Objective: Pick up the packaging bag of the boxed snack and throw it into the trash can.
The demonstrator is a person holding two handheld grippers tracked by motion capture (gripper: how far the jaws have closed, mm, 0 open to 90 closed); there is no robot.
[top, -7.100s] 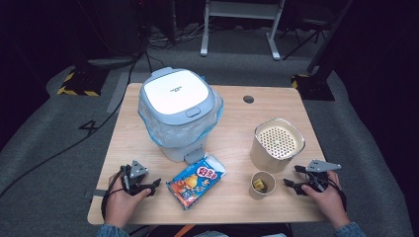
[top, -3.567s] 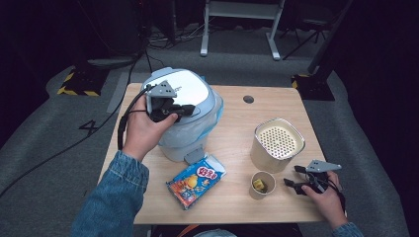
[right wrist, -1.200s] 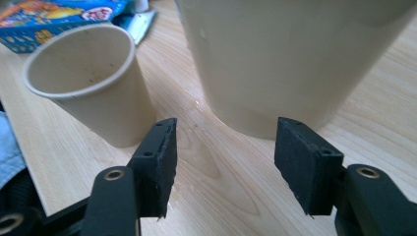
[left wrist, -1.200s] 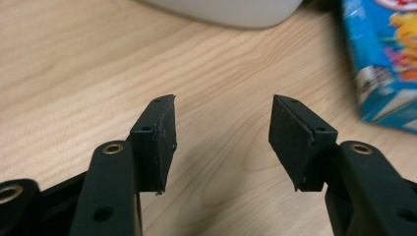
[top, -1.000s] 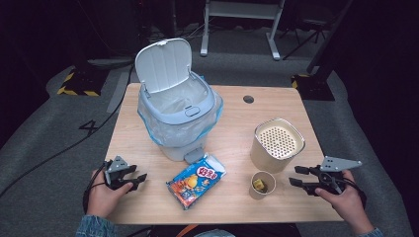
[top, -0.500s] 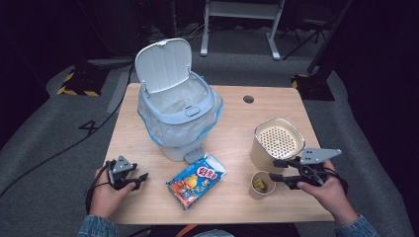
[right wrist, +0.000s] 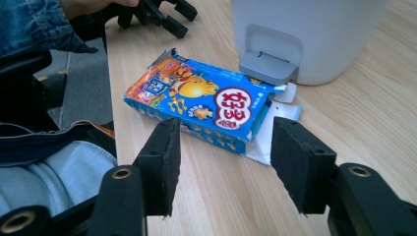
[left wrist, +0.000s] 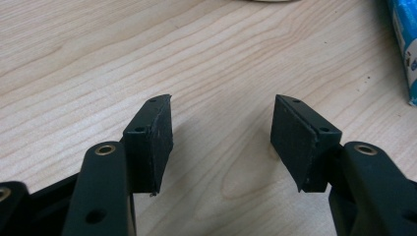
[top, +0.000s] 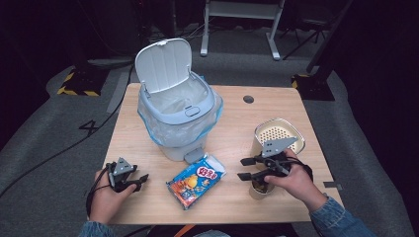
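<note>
Reaching with jaws apart, the right tool (top: pixel 243 168) may crush the snack box (top: pixel 195 179) or shove it against the bin (top: pixel 176 114); left tool (top: pixel 141 180) rests apart too

- Light wooden table (top: pixel 232 123), rounded corners, dark round cable hole (top: pixel 248 99) near far edge.
- Pale pedal bin (top: pixel 179 118) with clear liner, far-left of centre, lid flipped up, pedal facing near edge.
- Blue snack box (top: pixel 196 179) lying flat just in front of pedal, one end flap open.
- Beige perforated-top container (top: pixel 279 139) on right side.
- Small paper cup (top: pixel 259 189) just in front of container, partly hidden by hand.
</note>
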